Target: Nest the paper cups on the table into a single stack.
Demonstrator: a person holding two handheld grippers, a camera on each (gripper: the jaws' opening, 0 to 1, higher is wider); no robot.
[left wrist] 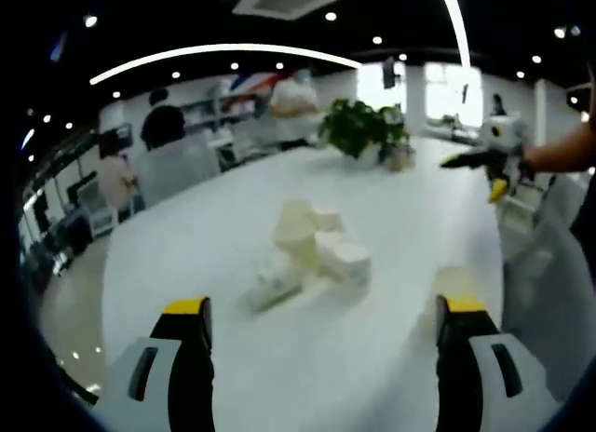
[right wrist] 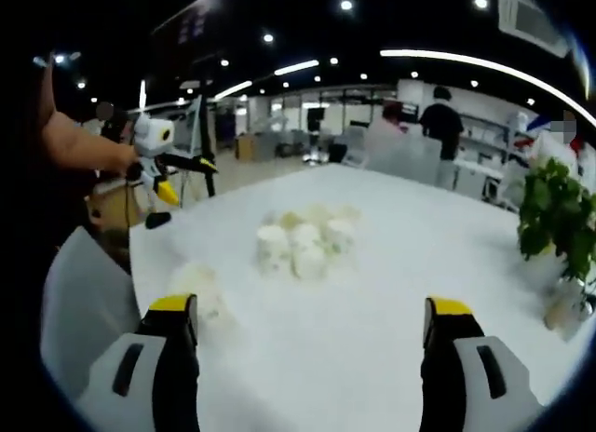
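The paper cups (left wrist: 312, 250) sit bunched in a loose cluster at the centre of the left gripper view, on the white table (left wrist: 391, 357) — several upright with open mouths up, one or two apparently tipped on their side at the lower left of the group, though blur makes that uncertain. In the right gripper view the same cluster (right wrist: 305, 241) lies just above centre, with one separate cup (right wrist: 196, 288) blurred at lower left, near the table edge.

The left gripper (left wrist: 321, 334) has its jaws spread wide at the bottom of its frame, nothing between them, and it is well short of the cups. The right gripper (right wrist: 307, 334) is likewise wide apart and empty, low in its own frame. Neither touches a cup, so I judge the nesting has not begun — both tools look held back and open to line up a first pick.

At the right edge of the left gripper view the right gripper shows again, raised above the table. A potted plant (left wrist: 358, 129) stands at the table's far end, clear of the work.
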